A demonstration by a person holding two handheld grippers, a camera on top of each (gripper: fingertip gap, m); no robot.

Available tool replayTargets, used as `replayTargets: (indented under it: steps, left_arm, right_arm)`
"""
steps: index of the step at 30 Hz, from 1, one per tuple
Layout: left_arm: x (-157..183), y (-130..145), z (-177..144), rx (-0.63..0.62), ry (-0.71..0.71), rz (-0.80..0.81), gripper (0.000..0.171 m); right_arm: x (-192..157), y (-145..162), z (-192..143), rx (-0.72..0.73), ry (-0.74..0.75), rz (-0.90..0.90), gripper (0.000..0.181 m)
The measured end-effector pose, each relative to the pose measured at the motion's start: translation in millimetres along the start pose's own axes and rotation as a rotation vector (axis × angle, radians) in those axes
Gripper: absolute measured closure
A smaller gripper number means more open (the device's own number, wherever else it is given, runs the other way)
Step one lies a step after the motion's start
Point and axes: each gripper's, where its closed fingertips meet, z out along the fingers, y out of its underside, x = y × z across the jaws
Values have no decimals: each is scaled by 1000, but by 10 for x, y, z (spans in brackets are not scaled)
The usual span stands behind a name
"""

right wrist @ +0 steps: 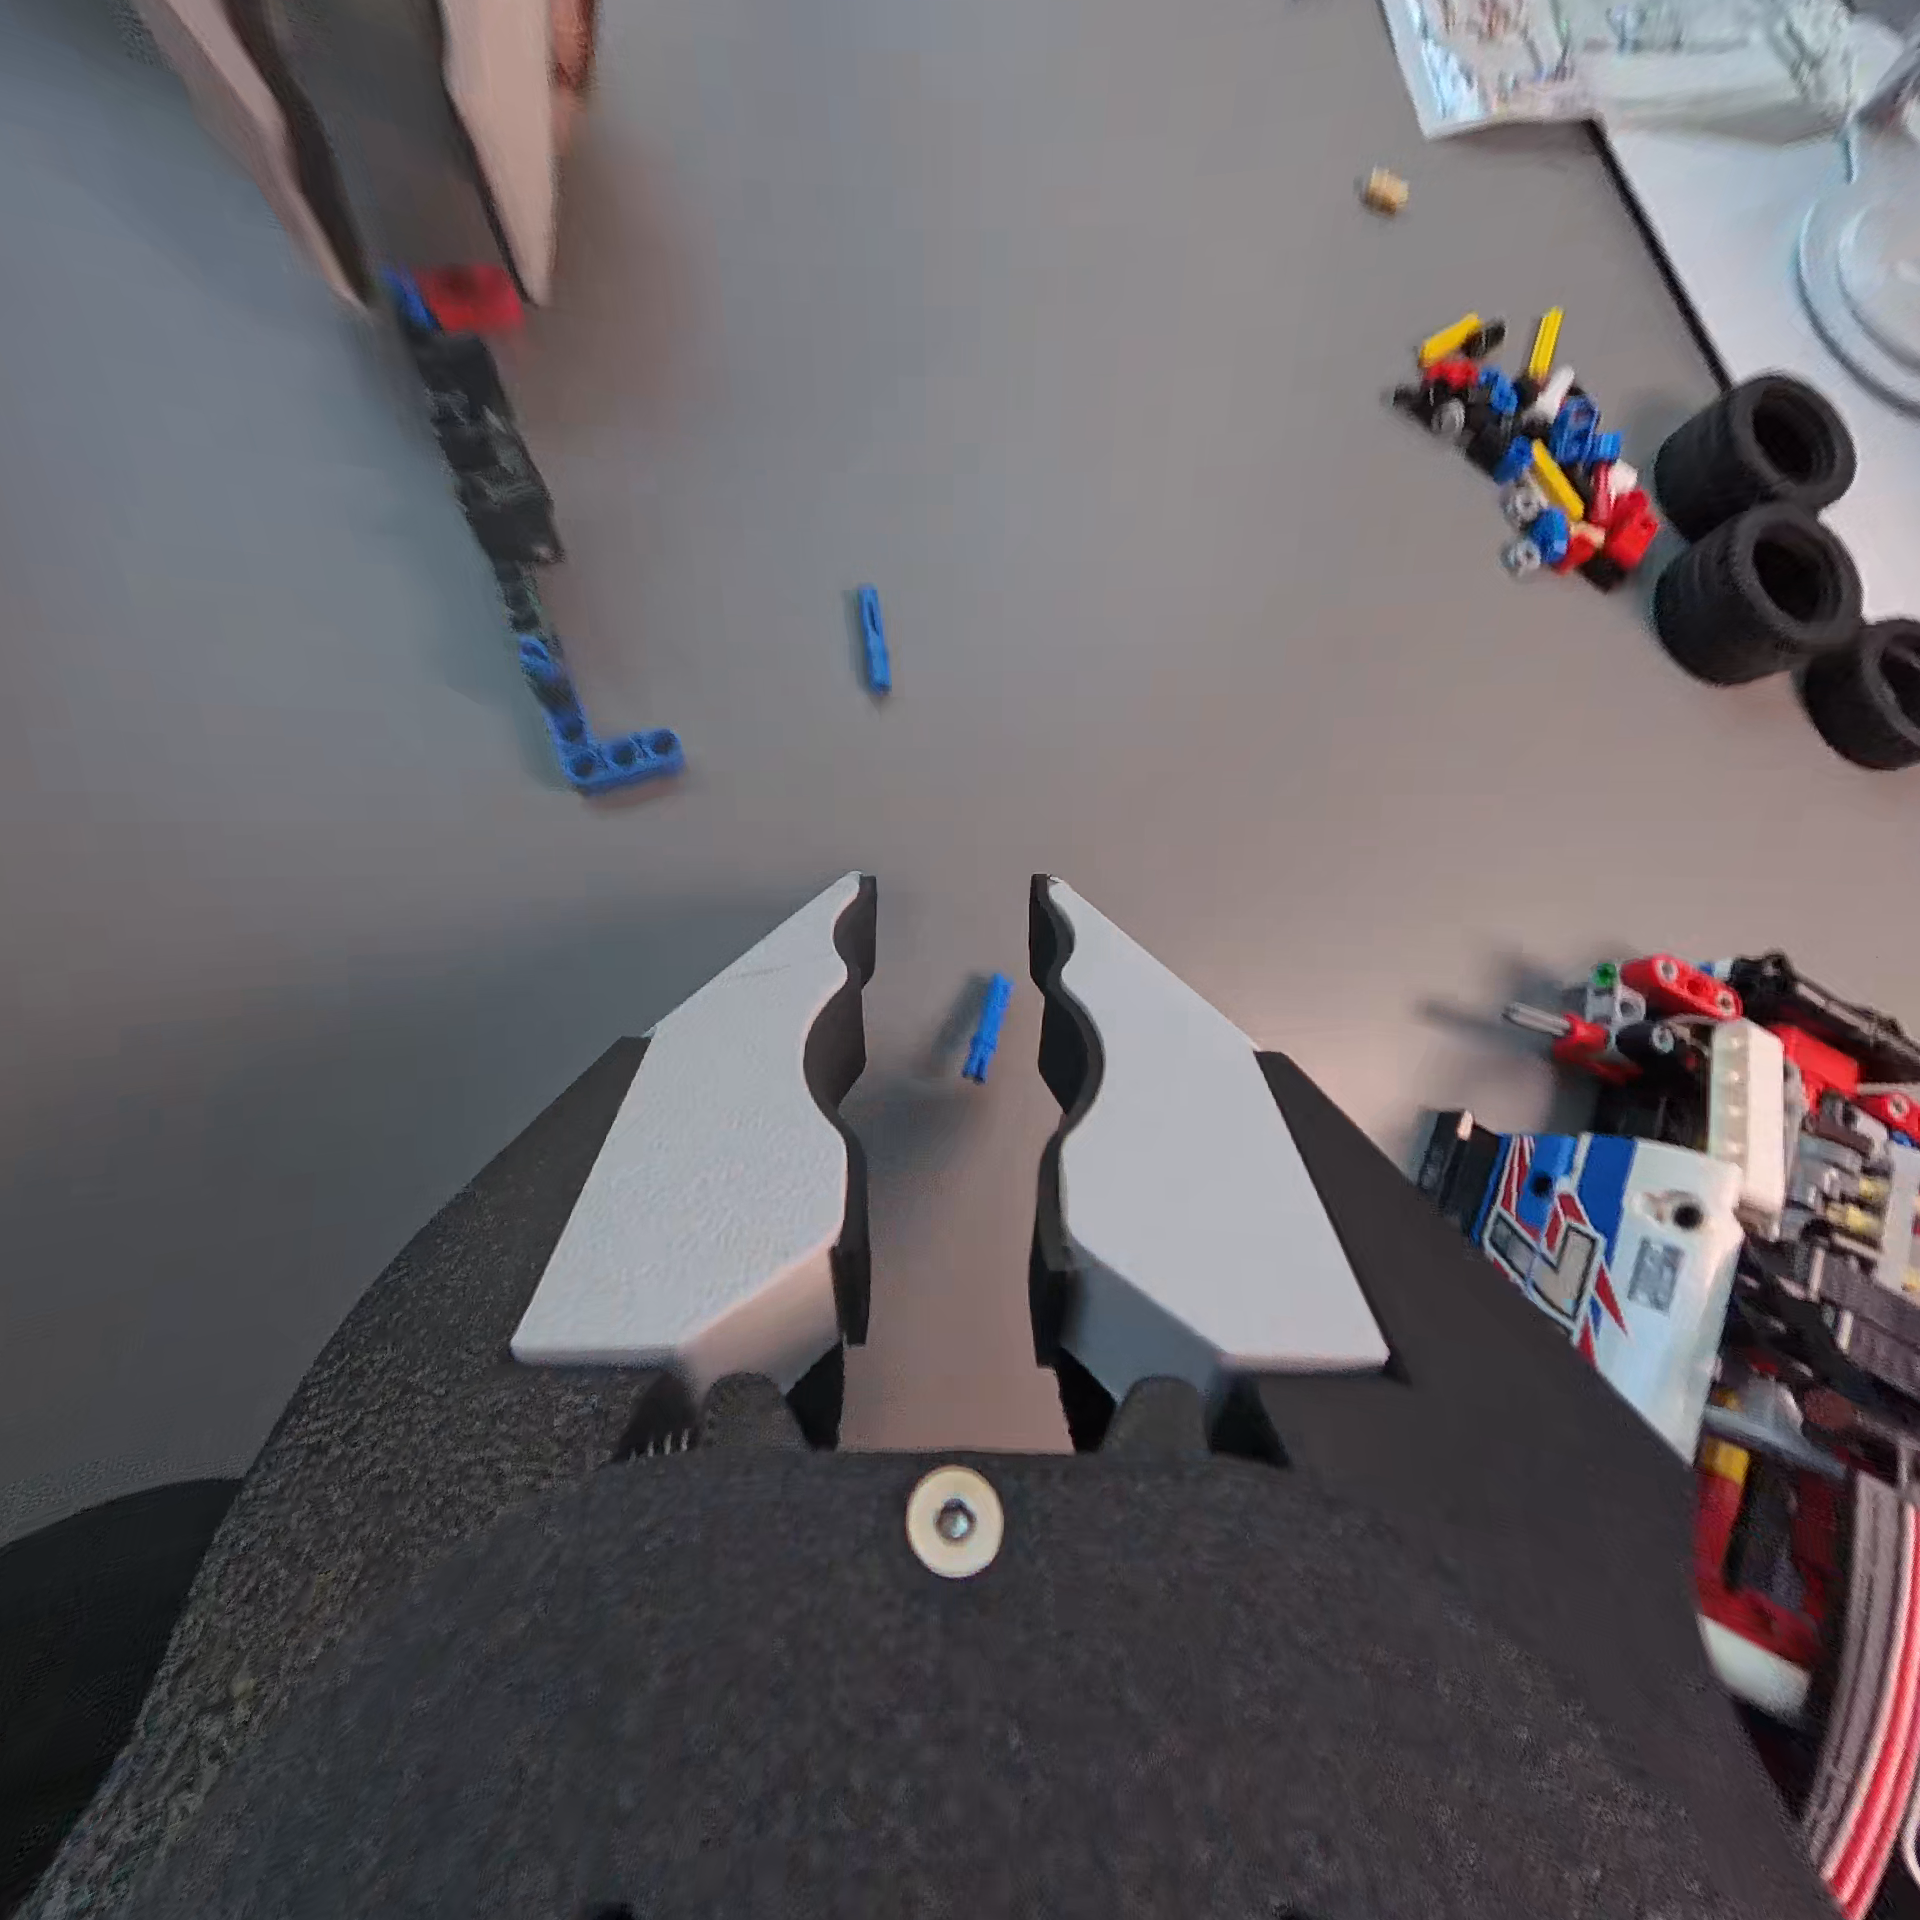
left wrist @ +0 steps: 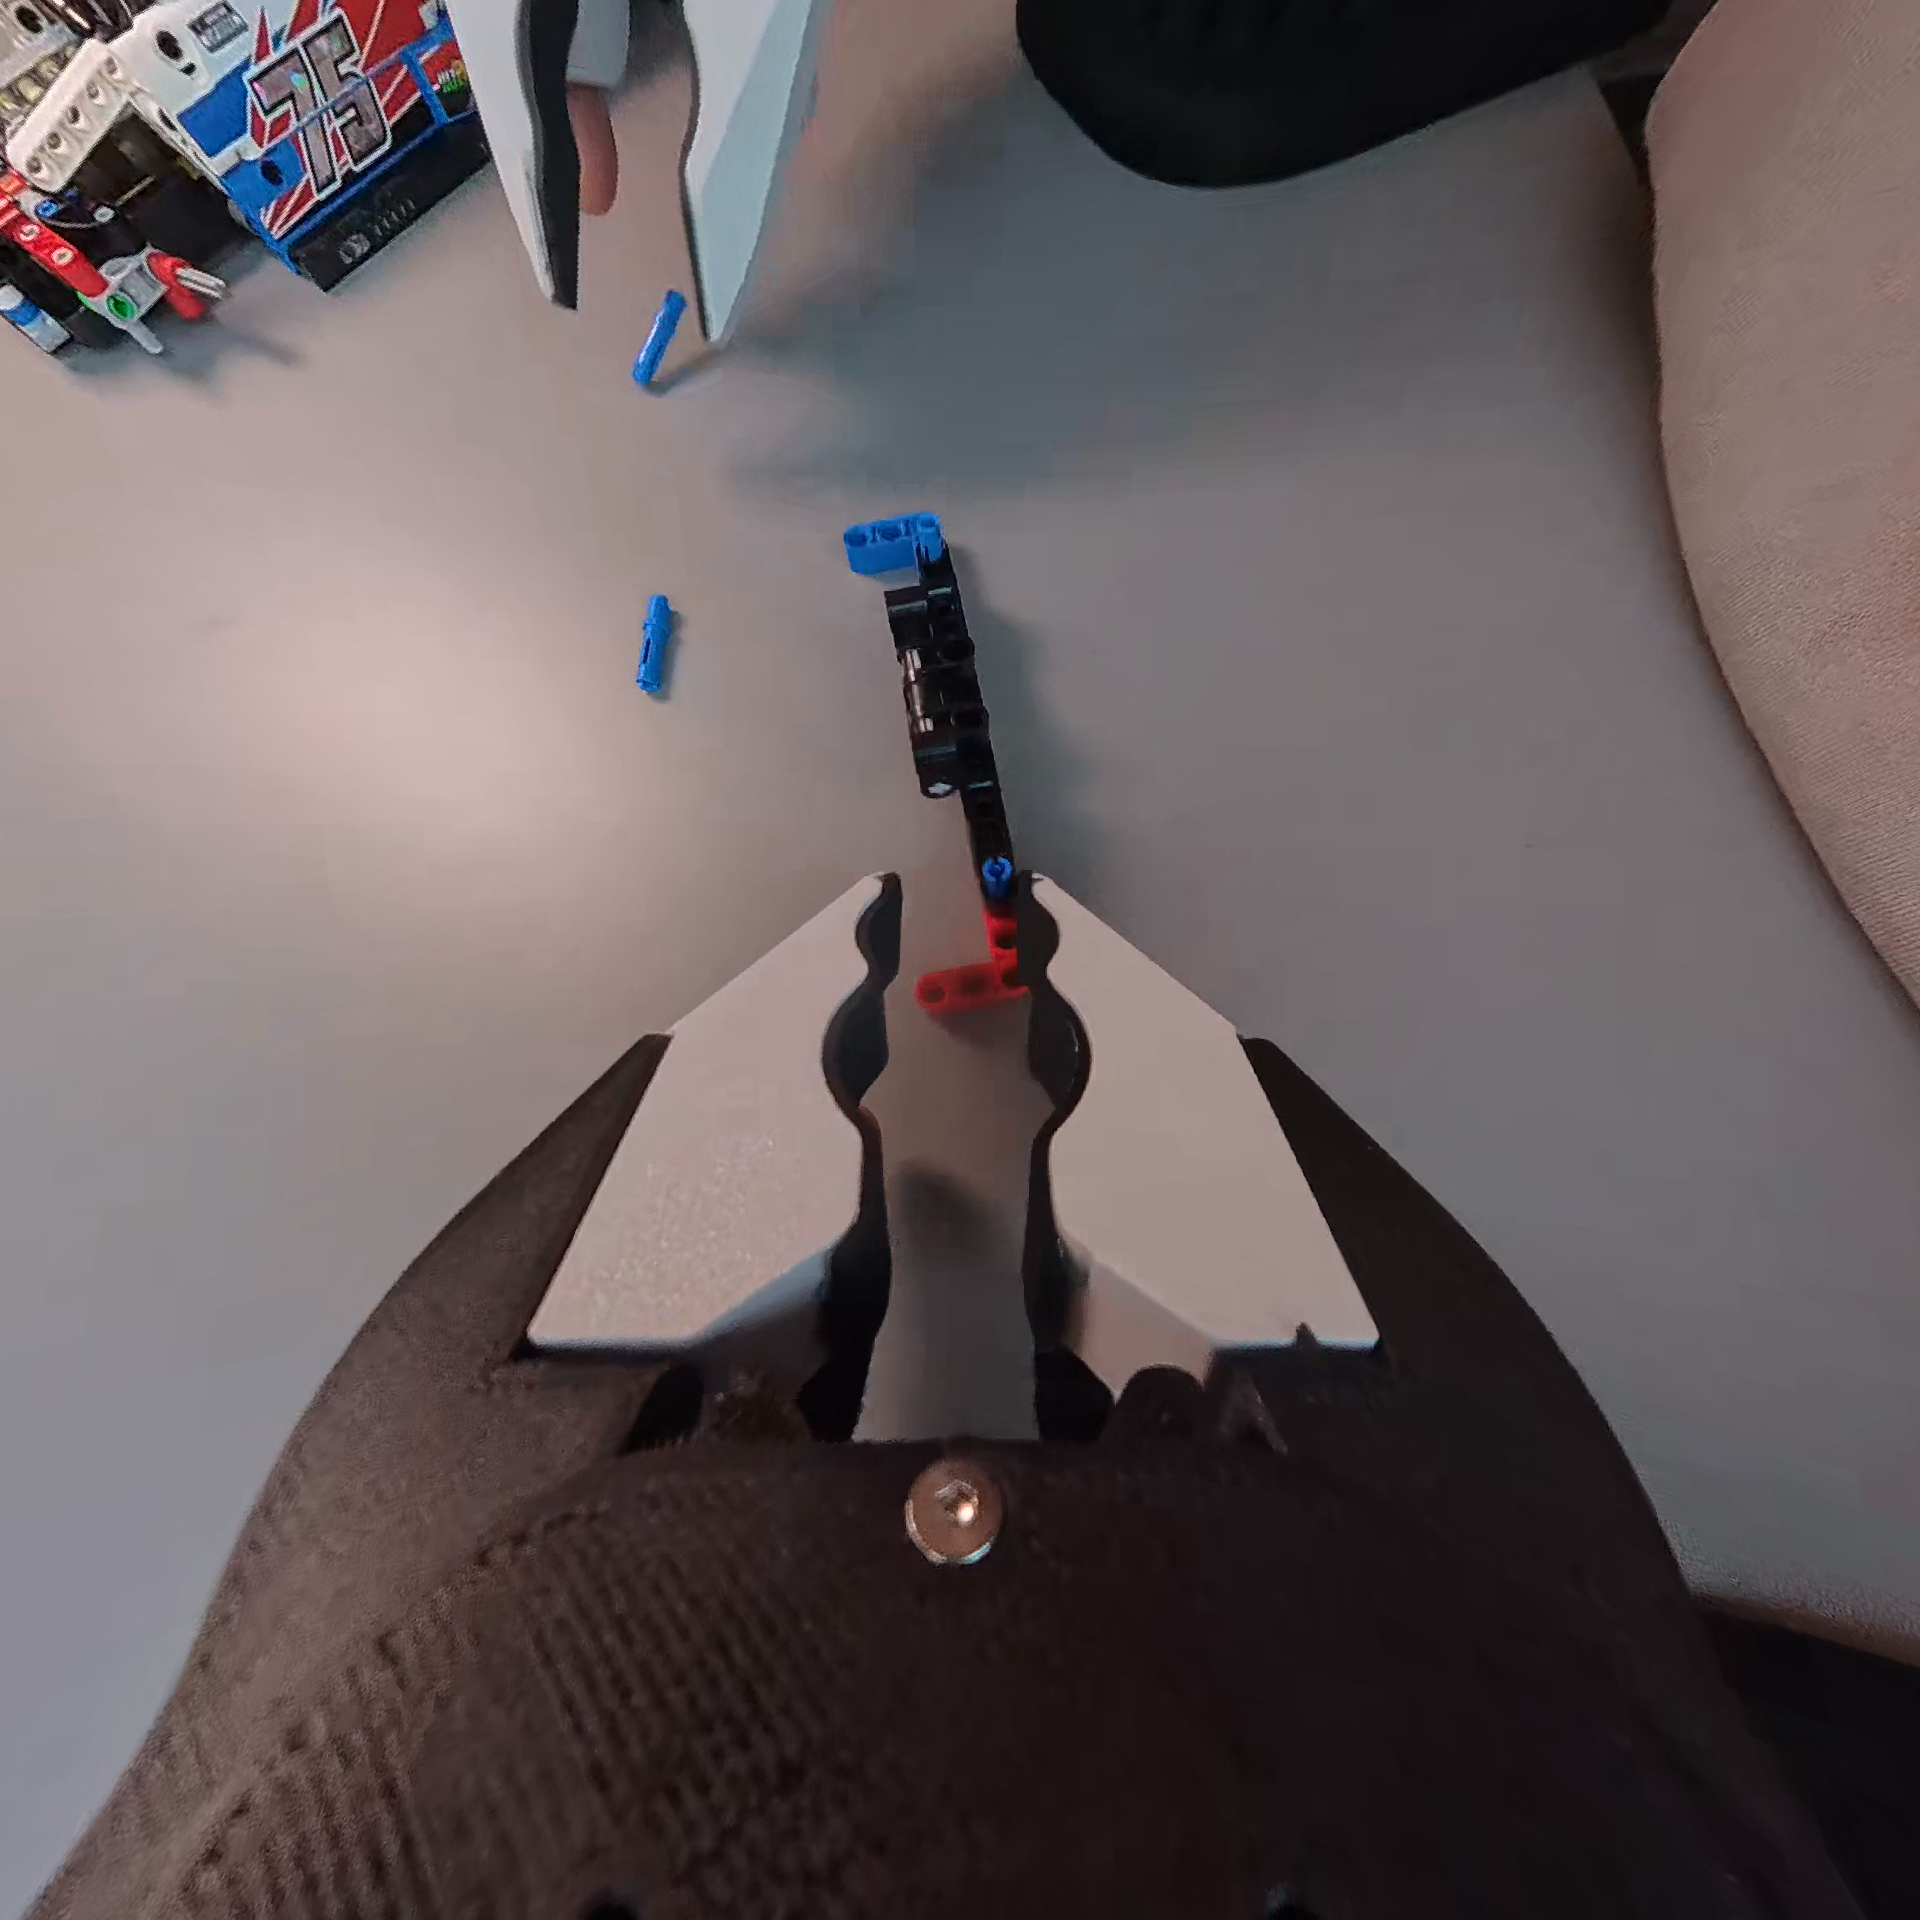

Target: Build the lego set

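Observation:
A long black beam assembly [left wrist: 945, 675] lies on the grey table [left wrist: 312, 831], with a blue L-piece [left wrist: 883, 545] at its far end and a red L-piece [left wrist: 971, 982] at its near end. My left gripper [left wrist: 961, 883] is open and straddles the red end, its right finger against the beam. The assembly also shows in the right wrist view [right wrist: 488, 468]. My right gripper [right wrist: 953, 883] is open, with a blue pin [right wrist: 987, 1029] lying on the table between its fingers. A second blue pin [right wrist: 873, 639] lies loose farther out.
A partly built white, blue and red race car [right wrist: 1662, 1247] stands at the right. A pile of small loose pieces [right wrist: 1527, 447], three black tyres [right wrist: 1756, 520] and an instruction booklet [right wrist: 1558, 62] lie beyond it. A beige cushion [left wrist: 1818, 520] borders the table. There is about 15 cm between the tips of the two grippers. The right tips stand about 6 cm off the blue L-piece [left wrist: 883, 545]. It turns up in the right wrist view [right wrist: 629, 740] as well.

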Motion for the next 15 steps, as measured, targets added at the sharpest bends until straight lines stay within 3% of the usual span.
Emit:
replayTargets:
  steps: [3, 6, 8, 12, 14, 15]
  left_arm:
    - [-32, 27, 40, -18, -11, -10, 166]
    - [-36, -16, 16, 26, 72, -191, 167]
    - [14, -74, -27, 89, 194, -357, 167]
    - [52, -170, -128, 210, 403, -651, 168]
    - [-11, -180, -163, 249, 422, -724, 169]
    - [-41, -197, -194, 271, 413, -719, 158]
  right_arm:
    - [-359, -398, -94, 151, -130, -62, 153]
    - [-728, -483, 68, 132, -225, -152, 145]
    - [-783, -409, 237, 62, -199, -219, 143]
    - [-797, -459, 351, 86, -198, -201, 161]
    - [-827, -463, 327, 81, -259, -129, 163]
    - [-824, -451, 321, 61, -295, -61, 164]
